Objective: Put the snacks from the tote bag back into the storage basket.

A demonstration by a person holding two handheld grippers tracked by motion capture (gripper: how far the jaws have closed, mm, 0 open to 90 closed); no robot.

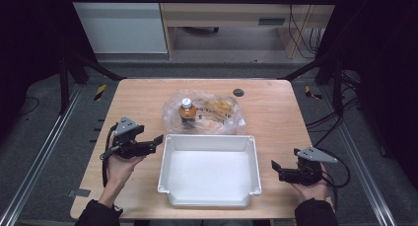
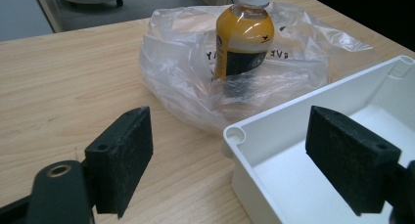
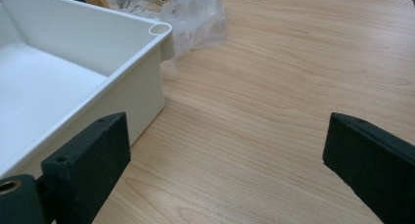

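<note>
Bag [image 1: 204, 112] blurred the bottle's [image 1: 187, 109] lower half; other contents unreadable. Tray [image 1: 209, 143] was empty. Left gripper [image 1: 156, 139] and right gripper [image 1: 274, 167] both had jaws apart, holding nothing.

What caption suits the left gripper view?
Open left gripper faces a bottle in a bag behind the bin.

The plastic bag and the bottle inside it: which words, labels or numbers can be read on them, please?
"VE" and "Y": black letter fragments on the plastic bag, cut off by folds beside the bottle.
Bottle label: small print and a logo, too blurred to read.
White tray: no text.
</note>
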